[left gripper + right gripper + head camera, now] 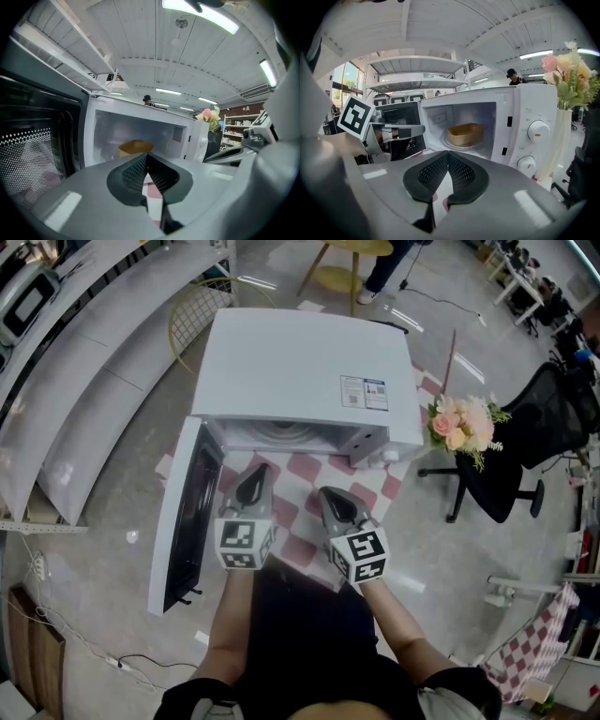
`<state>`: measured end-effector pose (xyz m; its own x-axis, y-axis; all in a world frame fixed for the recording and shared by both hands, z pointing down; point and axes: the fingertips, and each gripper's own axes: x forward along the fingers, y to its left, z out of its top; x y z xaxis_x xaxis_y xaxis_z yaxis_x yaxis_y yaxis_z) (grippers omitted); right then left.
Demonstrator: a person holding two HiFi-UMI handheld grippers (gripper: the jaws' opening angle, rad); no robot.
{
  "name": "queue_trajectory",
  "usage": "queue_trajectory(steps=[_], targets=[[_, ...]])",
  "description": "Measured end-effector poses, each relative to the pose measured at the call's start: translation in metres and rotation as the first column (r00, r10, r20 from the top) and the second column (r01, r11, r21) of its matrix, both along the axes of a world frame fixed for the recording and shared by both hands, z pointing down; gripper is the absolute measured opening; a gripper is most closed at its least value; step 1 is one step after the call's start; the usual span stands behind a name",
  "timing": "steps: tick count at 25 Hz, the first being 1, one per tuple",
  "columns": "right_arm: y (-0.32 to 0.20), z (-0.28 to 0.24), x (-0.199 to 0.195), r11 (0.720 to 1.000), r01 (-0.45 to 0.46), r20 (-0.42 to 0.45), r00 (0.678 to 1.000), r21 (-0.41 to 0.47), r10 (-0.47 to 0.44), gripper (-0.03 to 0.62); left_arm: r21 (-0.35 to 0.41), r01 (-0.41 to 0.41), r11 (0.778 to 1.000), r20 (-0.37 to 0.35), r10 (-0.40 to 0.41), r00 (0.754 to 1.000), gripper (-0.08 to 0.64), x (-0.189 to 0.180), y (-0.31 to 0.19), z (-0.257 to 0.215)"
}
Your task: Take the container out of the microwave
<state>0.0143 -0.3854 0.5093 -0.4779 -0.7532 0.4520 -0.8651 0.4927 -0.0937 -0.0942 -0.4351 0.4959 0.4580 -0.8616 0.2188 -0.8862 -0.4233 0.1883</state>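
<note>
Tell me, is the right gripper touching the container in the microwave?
Apart. The right gripper view shows the right gripper outside the microwave, the container far back inside.

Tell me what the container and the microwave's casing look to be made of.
The container is probably plastic: matte tan, thin walls, rounded corners. It could also be a fibre-based material. The microwave casing is likely painted sheet metal: smooth white, a soft sheen, crisp folded edges.

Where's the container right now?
In the right gripper view the container is centre frame inside the open microwave. It sits on the turntable, left of the two knobs.
</note>
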Motion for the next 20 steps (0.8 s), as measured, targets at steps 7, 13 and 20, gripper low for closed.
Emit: queue_trajectory(steps=[7, 13, 20], targets=[[-0.013, 0.003, 0.003, 1.0, 0.022, -0.001, 1.0, -0.007, -0.022, 0.002, -0.016, 0.031, 0.999, -0.003, -0.031, 1.0, 0.011, 0.005, -0.021, 0.006], [-0.025, 0.008, 0.006, 0.999, 0.032, 0.001, 0.999, -0.021, -0.032, 0.001, -0.039, 0.055, 0.998, -0.031, -0.057, 0.998, 0.011, 0.004, -0.039, 0.014], [-0.039, 0.009, 0.008, 1.0, 0.021, 0.011, 1.0, -0.019, -0.021, 0.002, -0.065, 0.095, 0.993, -0.066, -0.099, 0.993, 0.011, 0.003, -0.059, 0.021]])
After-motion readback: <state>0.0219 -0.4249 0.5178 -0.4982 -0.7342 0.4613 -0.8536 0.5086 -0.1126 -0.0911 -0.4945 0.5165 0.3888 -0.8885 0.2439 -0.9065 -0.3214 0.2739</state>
